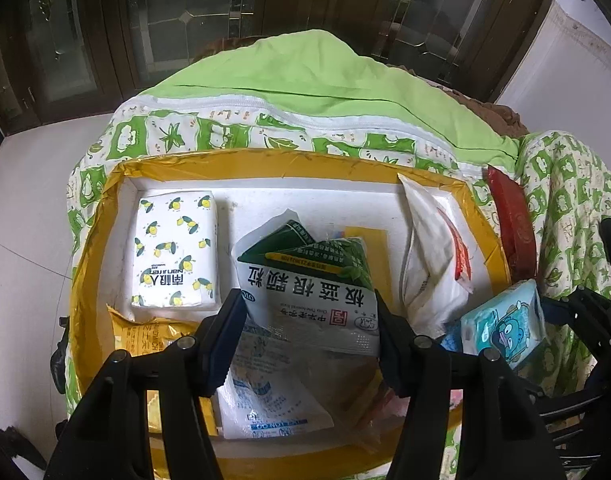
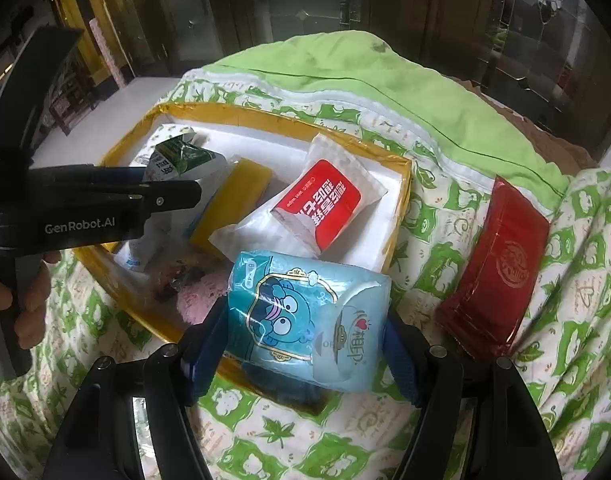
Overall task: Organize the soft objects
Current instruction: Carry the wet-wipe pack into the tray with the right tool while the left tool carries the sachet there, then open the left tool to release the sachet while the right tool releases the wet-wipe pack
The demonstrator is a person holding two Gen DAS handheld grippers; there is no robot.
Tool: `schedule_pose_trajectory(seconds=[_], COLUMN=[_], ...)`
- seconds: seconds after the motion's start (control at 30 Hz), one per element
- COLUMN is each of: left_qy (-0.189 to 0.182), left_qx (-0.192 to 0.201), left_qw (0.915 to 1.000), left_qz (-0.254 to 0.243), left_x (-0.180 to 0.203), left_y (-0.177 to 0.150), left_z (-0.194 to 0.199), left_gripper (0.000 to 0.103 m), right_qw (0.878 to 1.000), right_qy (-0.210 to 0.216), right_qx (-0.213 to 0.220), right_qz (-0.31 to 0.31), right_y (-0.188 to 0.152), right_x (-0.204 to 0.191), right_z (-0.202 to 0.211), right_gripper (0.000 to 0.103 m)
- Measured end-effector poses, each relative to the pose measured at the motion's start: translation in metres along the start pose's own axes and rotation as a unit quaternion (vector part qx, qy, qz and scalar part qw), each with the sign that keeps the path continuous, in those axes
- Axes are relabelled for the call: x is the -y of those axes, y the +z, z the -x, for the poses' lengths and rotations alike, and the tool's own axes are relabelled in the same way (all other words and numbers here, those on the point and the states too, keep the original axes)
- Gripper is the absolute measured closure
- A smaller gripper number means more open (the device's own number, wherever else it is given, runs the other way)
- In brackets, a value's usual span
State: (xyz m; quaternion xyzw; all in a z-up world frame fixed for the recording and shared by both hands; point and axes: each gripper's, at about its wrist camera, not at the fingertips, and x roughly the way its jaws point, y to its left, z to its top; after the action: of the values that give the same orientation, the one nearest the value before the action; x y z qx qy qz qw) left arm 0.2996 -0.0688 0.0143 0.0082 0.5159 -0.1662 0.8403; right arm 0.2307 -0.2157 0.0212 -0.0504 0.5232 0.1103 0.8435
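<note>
My left gripper (image 1: 307, 316) is shut on a green-and-white medicine sachet (image 1: 305, 276) and holds it over the yellow-rimmed white box (image 1: 241, 162). My right gripper (image 2: 305, 340) is shut on a blue cartoon tissue pack (image 2: 301, 316) at the box's near right edge (image 2: 401, 208); that pack also shows in the left wrist view (image 1: 505, 324). In the box lie a lemon-print tissue pack (image 1: 175, 250), a white wet-wipe pack with a red label (image 2: 317, 208), a yellow pack (image 2: 235, 196), a white-blue sachet (image 1: 265, 396) and a yellow snack bag (image 1: 145, 334).
A red pouch (image 2: 497, 264) lies on the green-and-white patterned quilt (image 2: 437, 216) to the right of the box. A plain green cover (image 1: 305, 76) is bunched behind it. Dark glass-door cabinets stand behind. A pink soft item (image 2: 199, 292) sits at the box's near corner.
</note>
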Motion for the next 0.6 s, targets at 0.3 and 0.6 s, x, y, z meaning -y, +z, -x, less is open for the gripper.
schedule_pose_trajectory(seconds=[0.3, 0.6], left_qy=[0.004, 0.009], left_qx=[-0.01, -0.014], left_qw=[0.9999, 0.9998], left_qz=[0.006, 0.012], left_x=[-0.005, -0.011], left_y=[0.003, 0.007], left_z=[-0.013, -0.018], left_gripper=[0.044, 0.043], right_qw=[1.0, 0.993], right_qy=[-0.012, -0.061], right_qx=[0.013, 0.018], right_qz=[0.014, 0.102], right_y=[0.006, 0.008], right_x=[0.0, -0.027], right_z=[-0.002, -0.008], right_gripper=[0.027, 0.027])
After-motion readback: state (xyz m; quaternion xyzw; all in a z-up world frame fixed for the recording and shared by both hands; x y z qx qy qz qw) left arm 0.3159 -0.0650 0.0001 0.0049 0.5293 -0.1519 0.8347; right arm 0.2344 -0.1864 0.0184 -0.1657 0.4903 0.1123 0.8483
